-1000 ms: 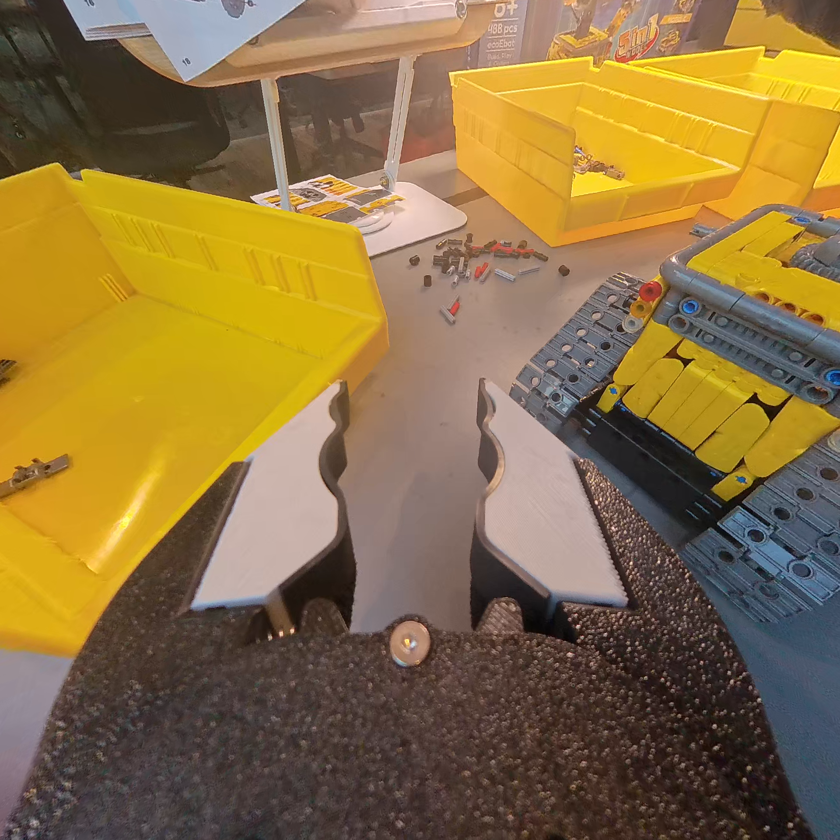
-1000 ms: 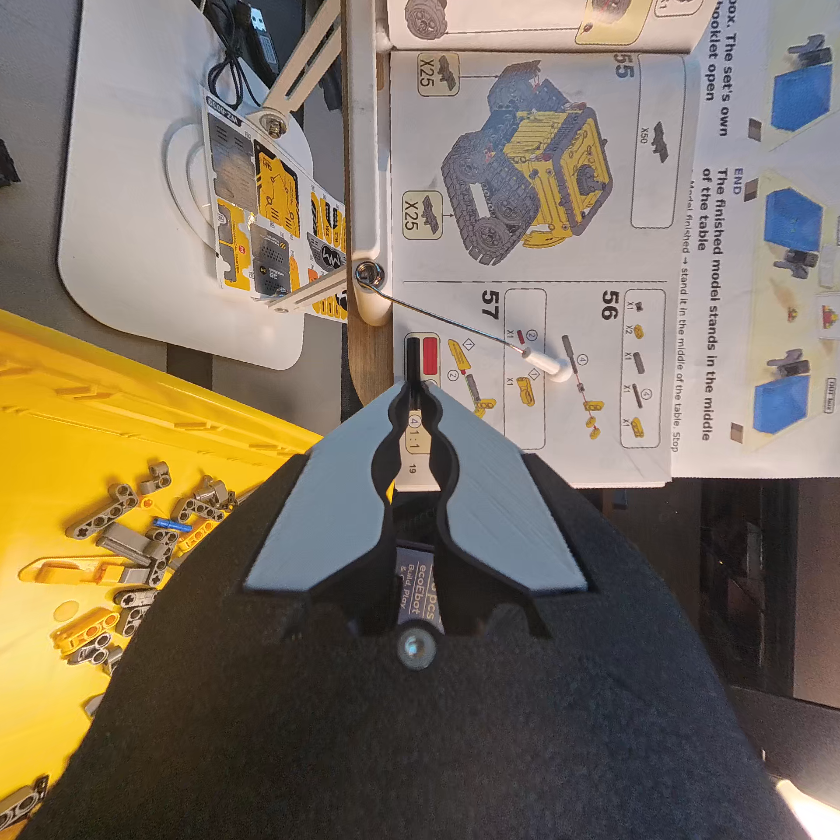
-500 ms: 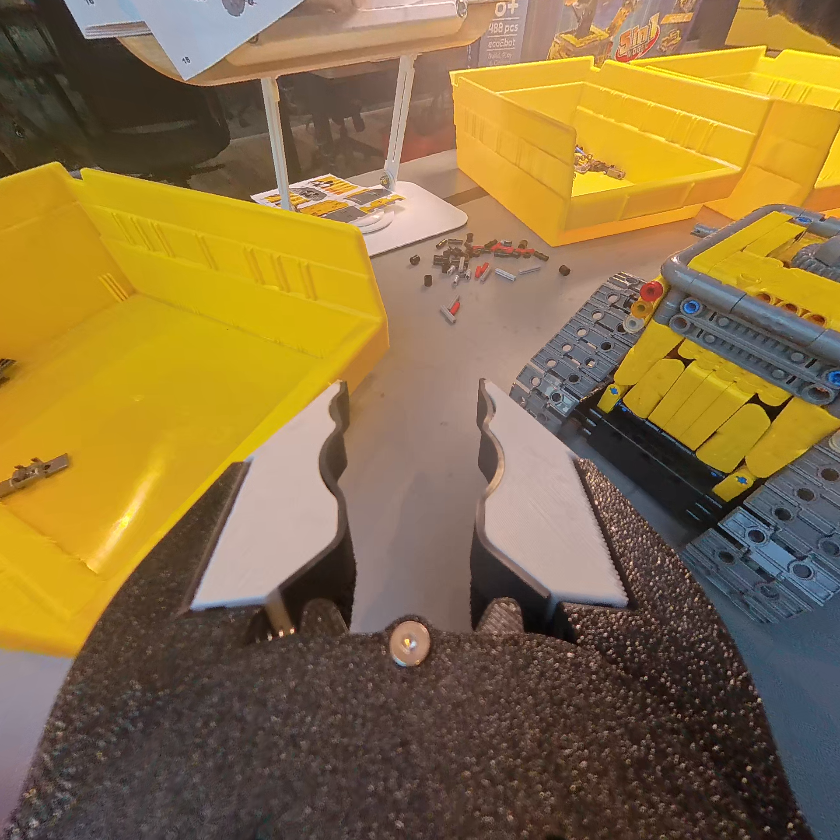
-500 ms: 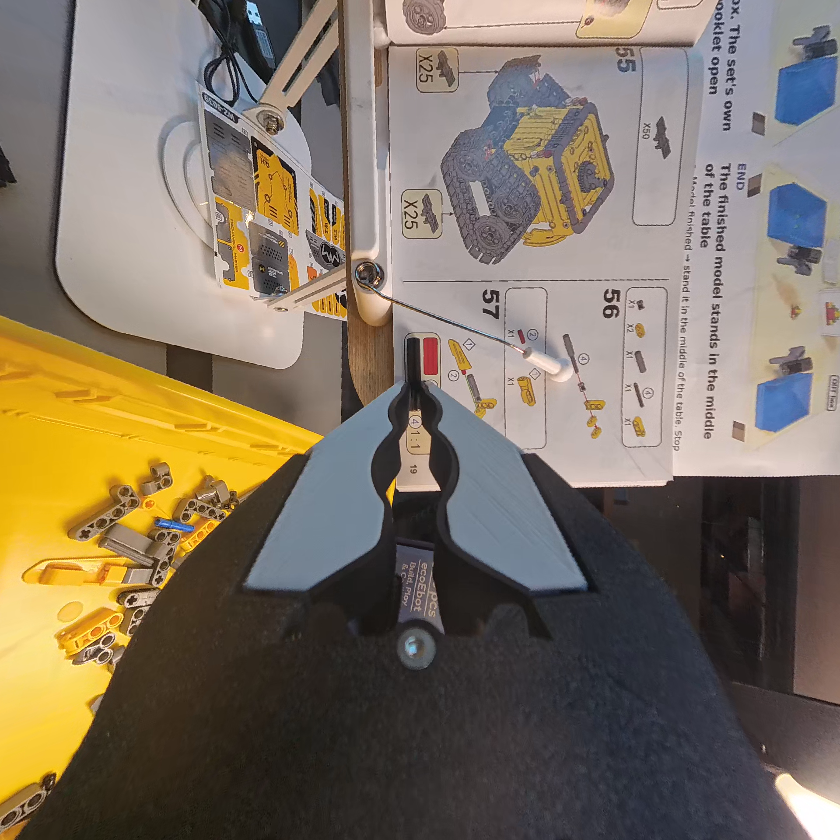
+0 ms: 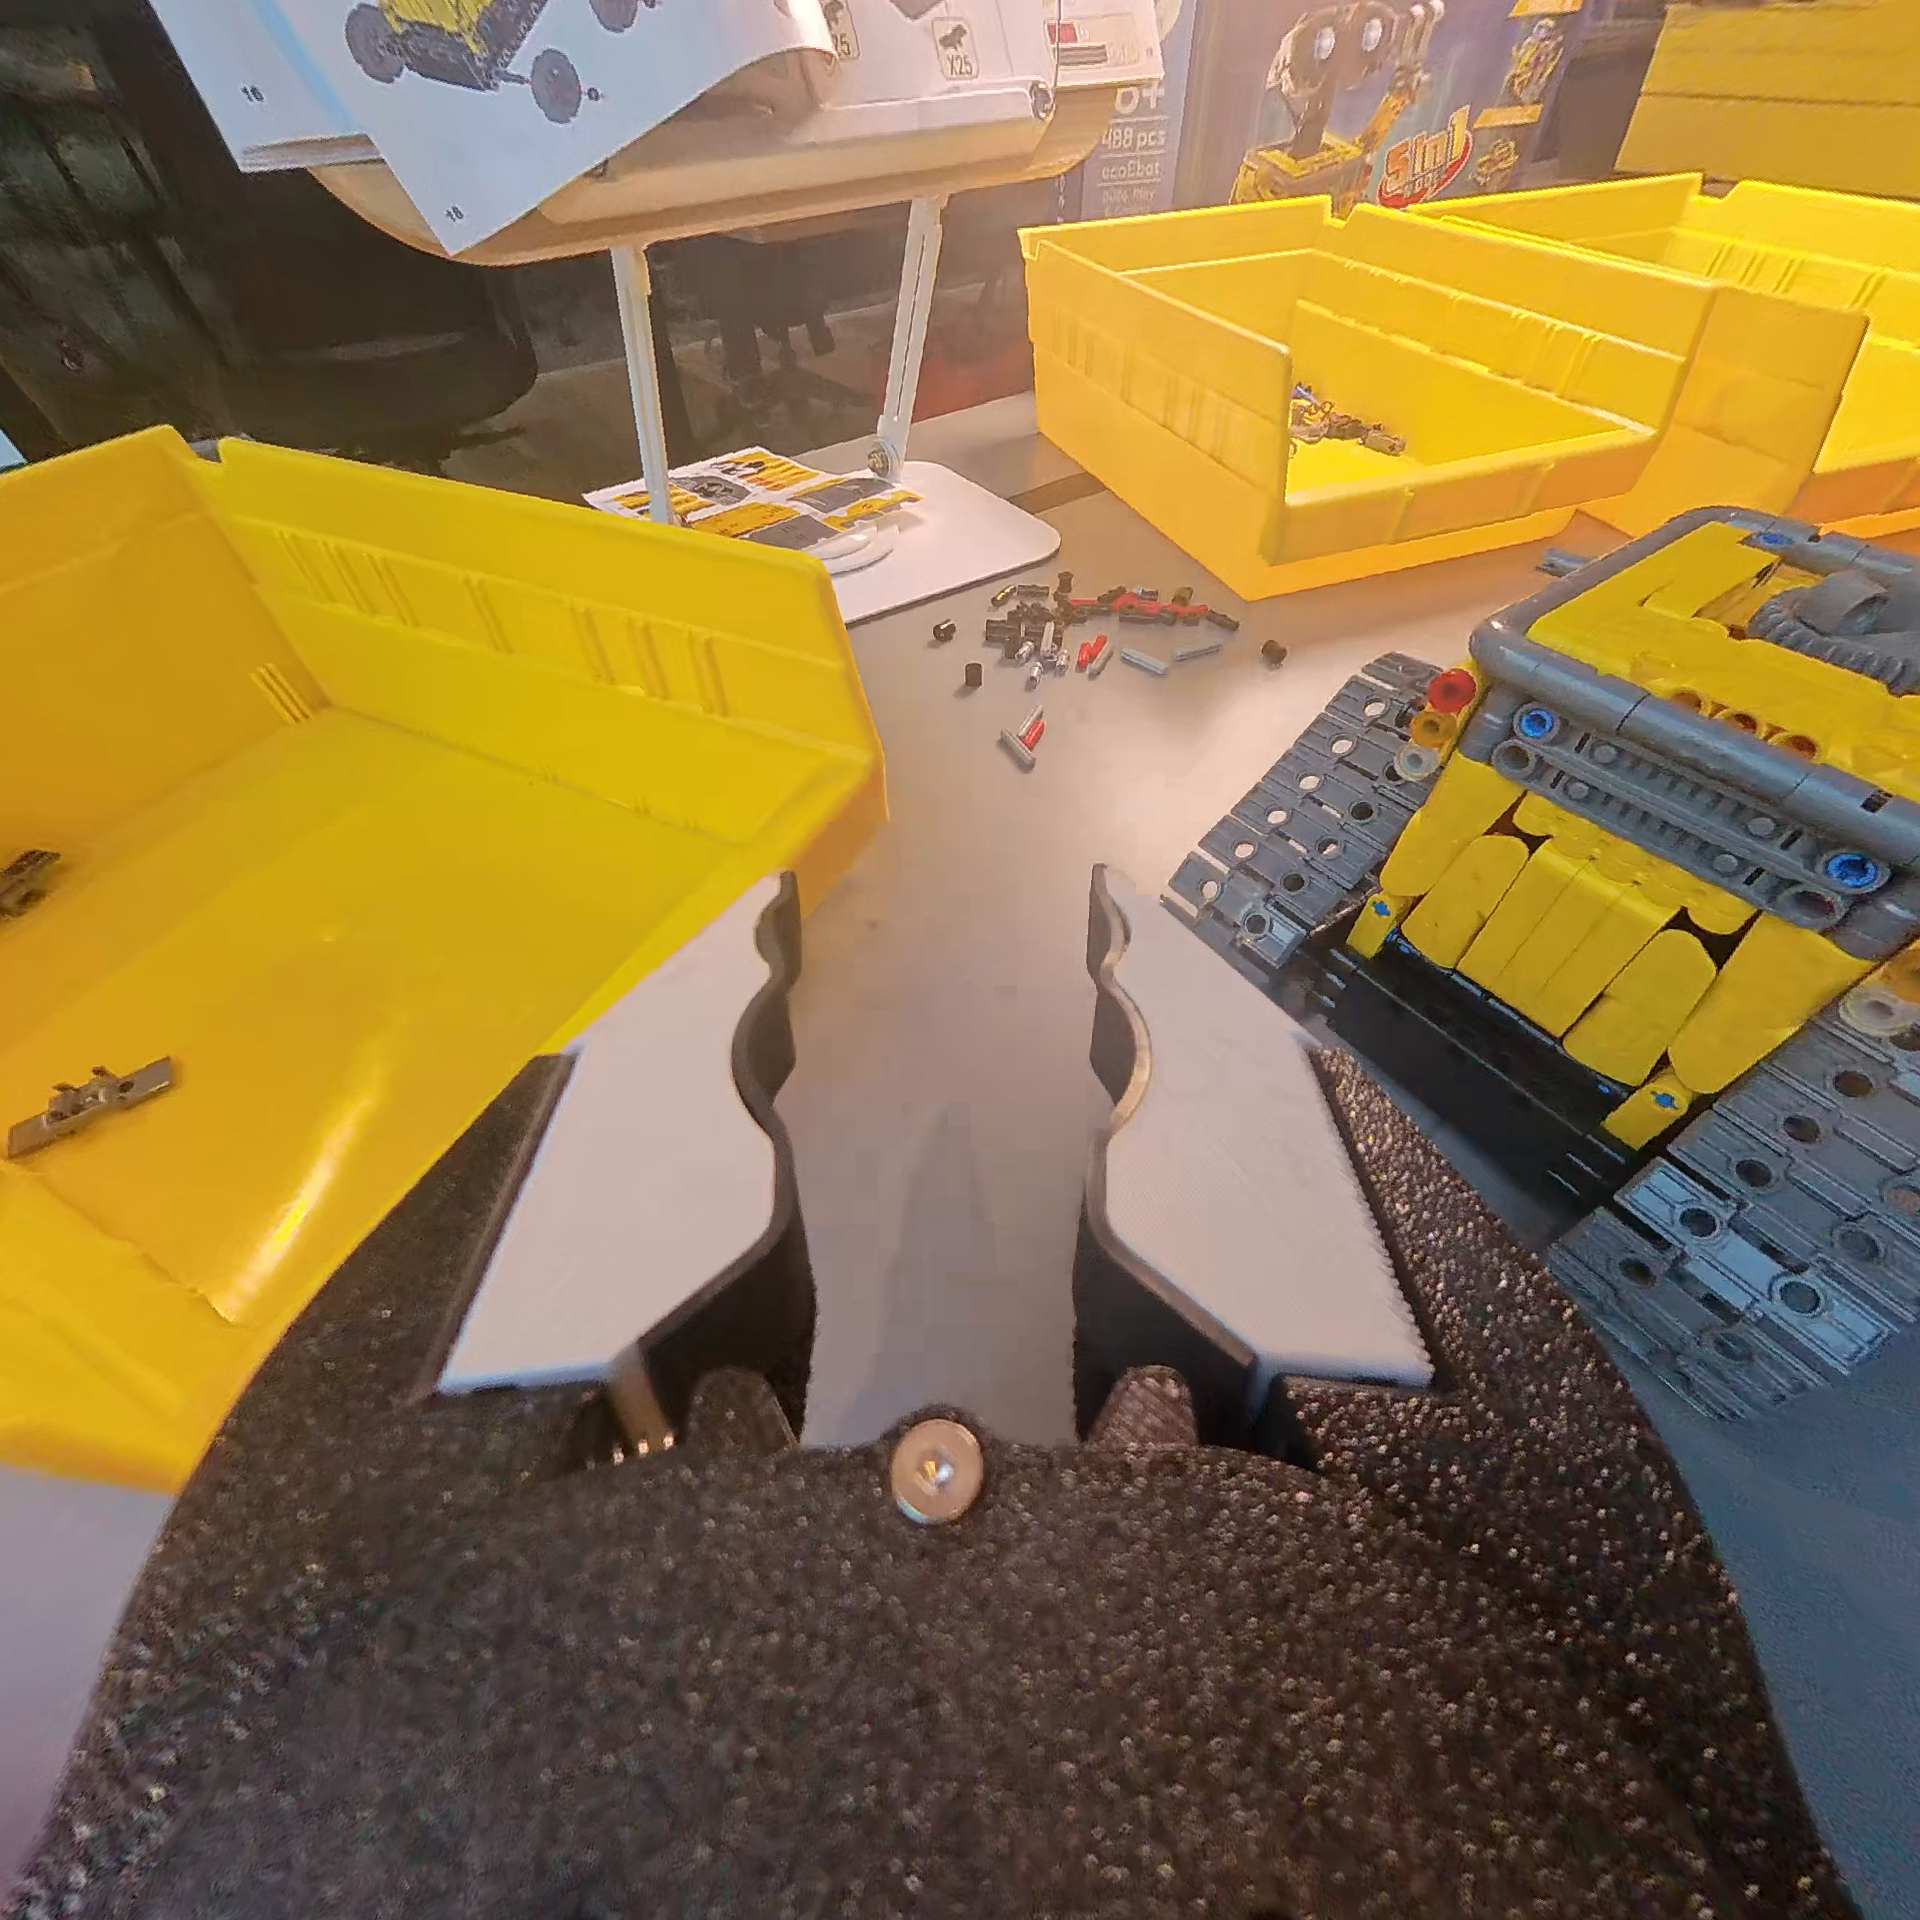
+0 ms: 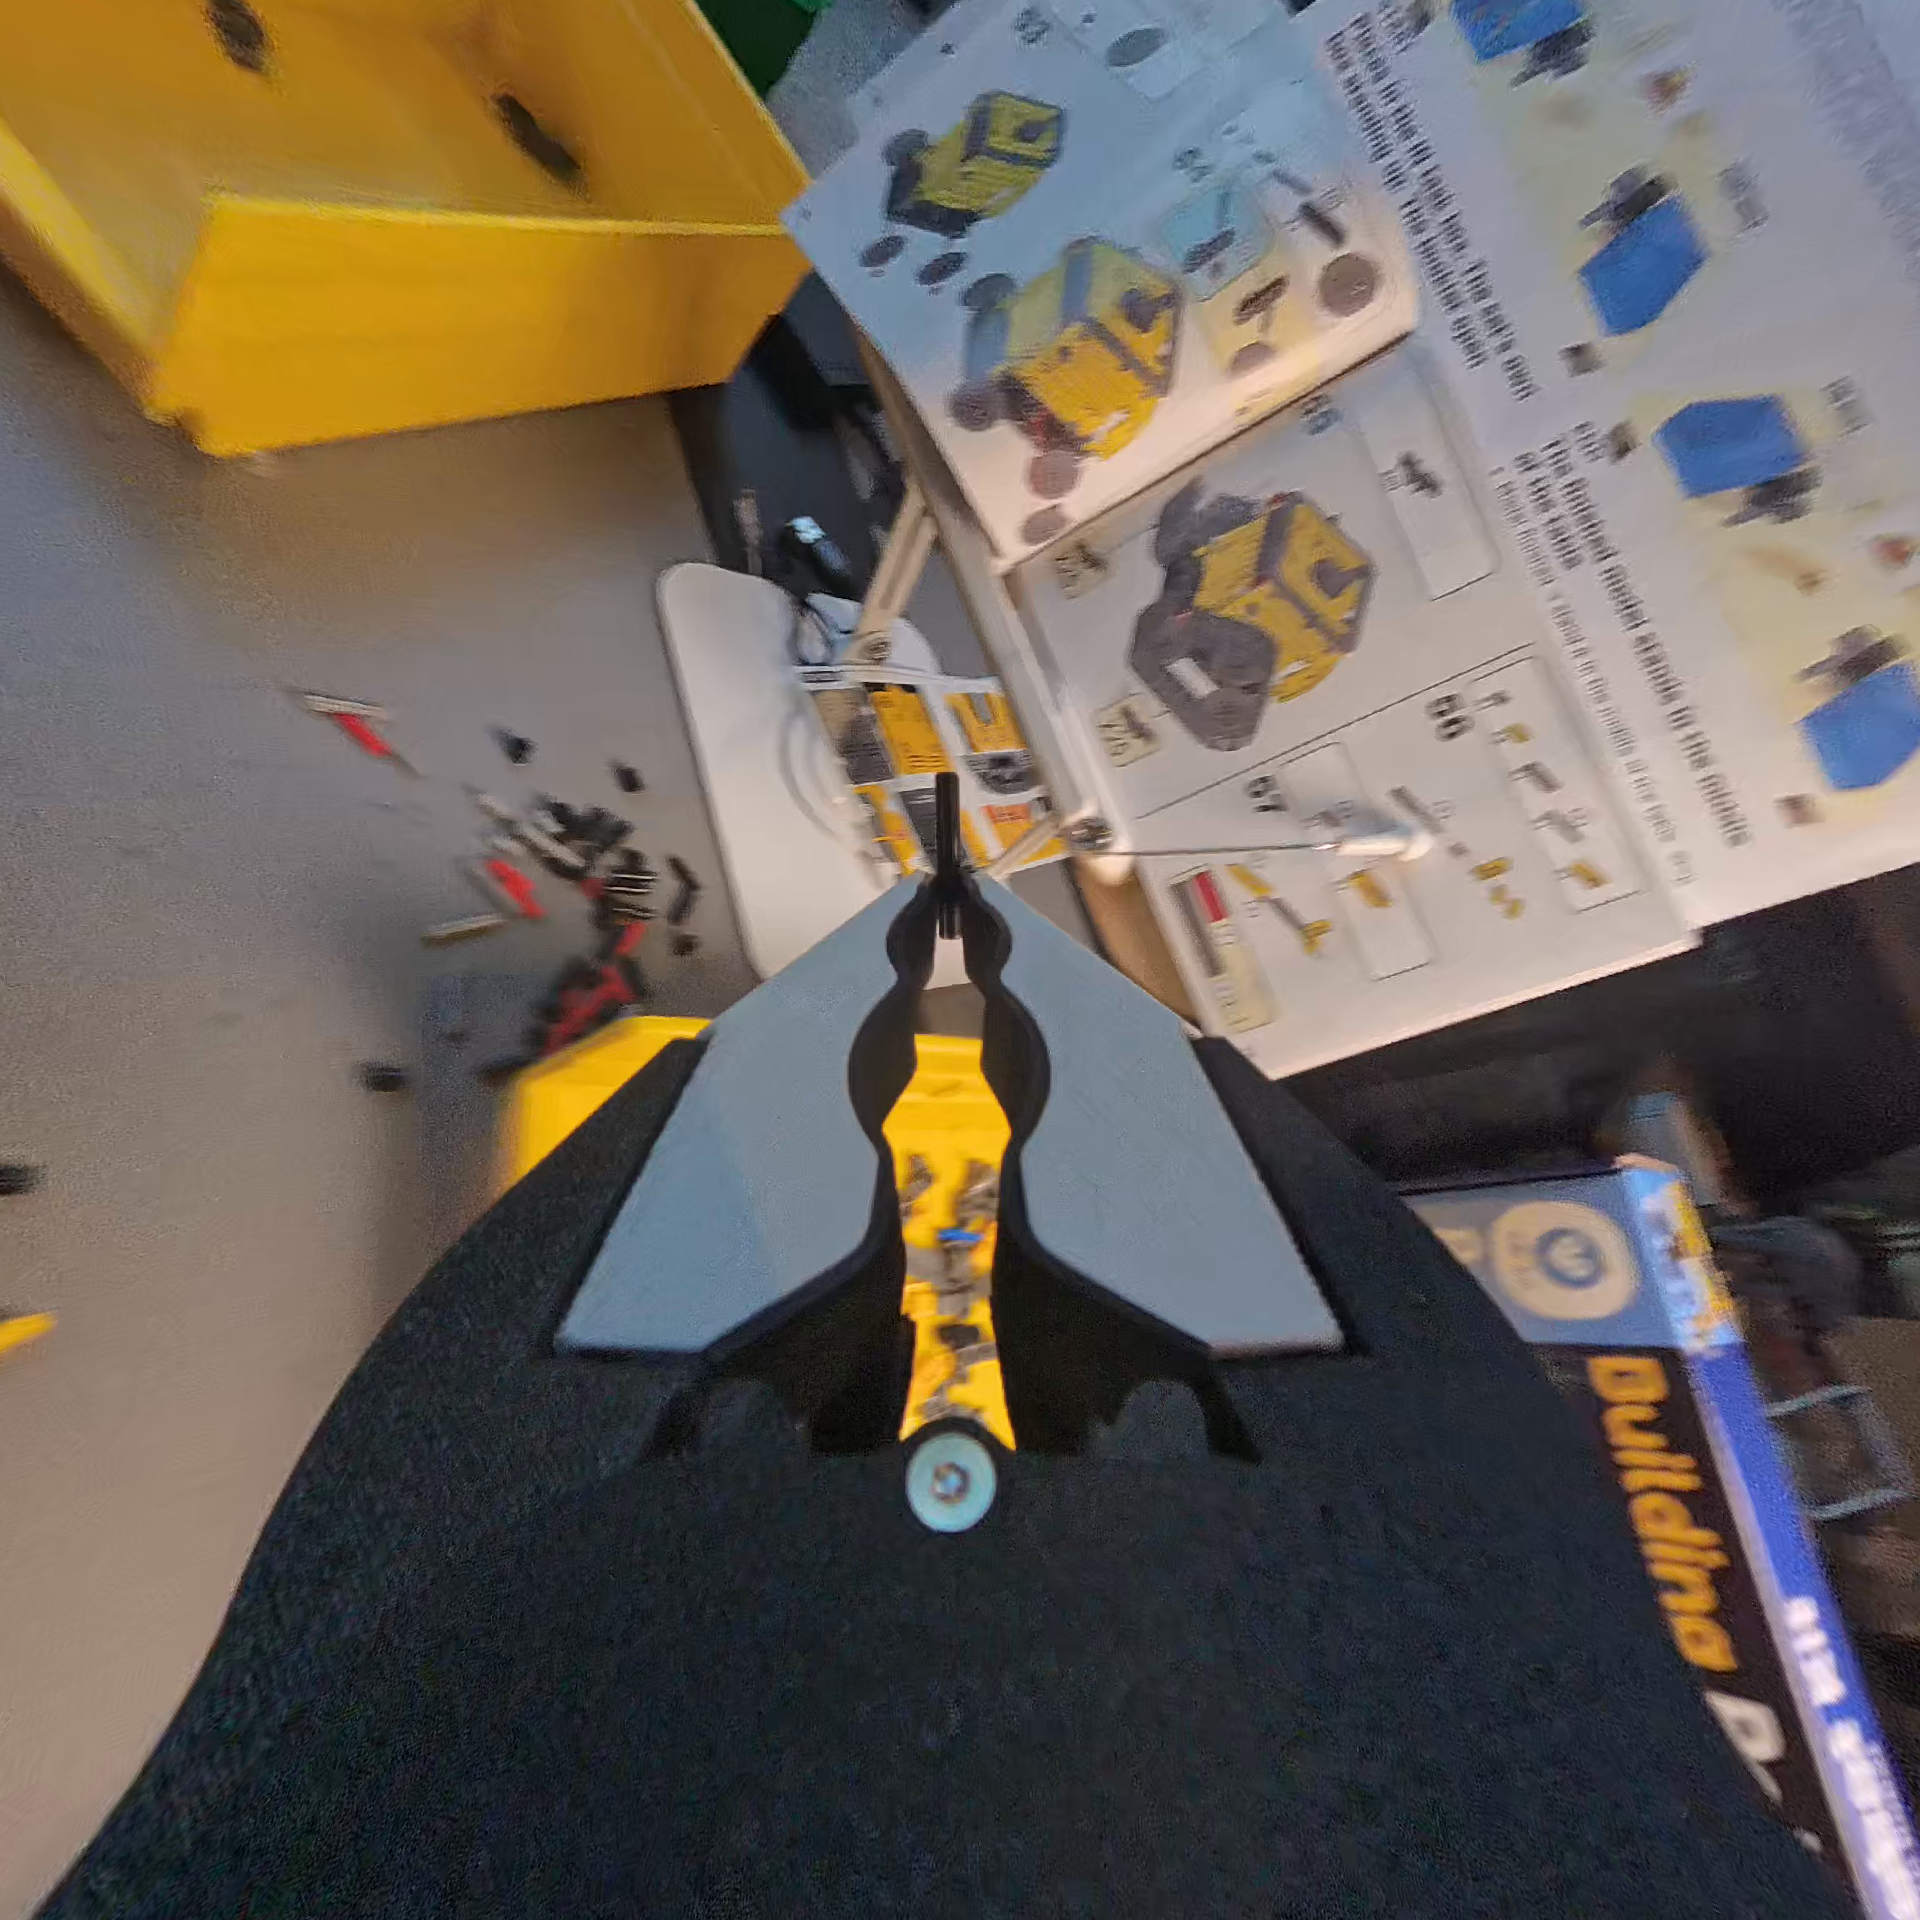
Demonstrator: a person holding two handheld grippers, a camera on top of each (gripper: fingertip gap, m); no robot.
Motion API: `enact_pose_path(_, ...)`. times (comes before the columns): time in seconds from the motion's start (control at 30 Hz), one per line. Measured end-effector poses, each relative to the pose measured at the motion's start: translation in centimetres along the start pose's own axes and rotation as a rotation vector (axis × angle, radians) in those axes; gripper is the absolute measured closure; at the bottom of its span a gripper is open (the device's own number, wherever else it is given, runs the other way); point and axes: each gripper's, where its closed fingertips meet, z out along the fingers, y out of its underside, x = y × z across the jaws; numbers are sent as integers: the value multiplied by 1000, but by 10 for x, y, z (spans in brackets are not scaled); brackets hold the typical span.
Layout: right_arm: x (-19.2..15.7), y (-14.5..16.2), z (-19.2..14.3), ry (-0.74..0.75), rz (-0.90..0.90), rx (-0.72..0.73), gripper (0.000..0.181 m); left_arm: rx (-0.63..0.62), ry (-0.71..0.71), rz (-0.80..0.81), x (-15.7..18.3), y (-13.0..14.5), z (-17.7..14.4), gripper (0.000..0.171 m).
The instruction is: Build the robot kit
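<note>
Right now the right gripper (image 6: 948, 883) has its fingers pinched nearly together on a thin black pin (image 6: 947, 831), which sticks out past the tips. The hold is only at the very ends, so I judge the pin could twist or slip out if the gripper swings fast; this view is smeared, which fits a quick move. Below the pin lie a white stand base (image 6: 727, 727) and a printed booklet (image 6: 1351, 623) on its board, with loose small parts (image 6: 582, 862) on the grey table (image 6: 208, 935) to the side.

The left gripper (image 5: 940, 914) has its fingers well apart and holds nothing, with bare table between them. A yellow bin (image 5: 416, 831) sits just beside its left finger and a yellow and grey tracked model (image 5: 1610, 883) near its right one; a careless sweep could knock either. Farther off lies the scatter of parts, then another bin (image 5: 1351, 416).
</note>
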Motion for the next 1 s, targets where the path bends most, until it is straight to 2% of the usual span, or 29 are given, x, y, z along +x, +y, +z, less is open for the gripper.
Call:
enact_pose_path(0.07, -48, 1, -19, -109, 111, -72, 177, 6, 4, 6, 1, -1, -1, 117)
enact_pose_path(0.17, -121, 19, -35, -248, 241, -186, 178, 15, 11, 25, 4, -2, -2, 117)
enact_pose_path(0.23, -154, 38, -37, -278, 314, -254, 177, 18, 15, 40, 7, -3, -2, 117)
enact_pose_path(0.33, -186, 66, -33, -302, 422, -317, 177, 26, 18, 62, 10, -5, -4, 118)
enact_pose_path(0.47, -200, 99, -31, -281, 538, -403, 177, 54, 12, 79, 11, -8, -8, 118)
enact_pose_path(0.6, -212, 115, -41, -272, 571, -465, 177, 67, 12, 87, 12, -10, -9, 118)
enact_pose_path(1.0, -217, 124, -44, -262, 591, -461, 175, 71, 18, 95, 14, -10, -10, 118)
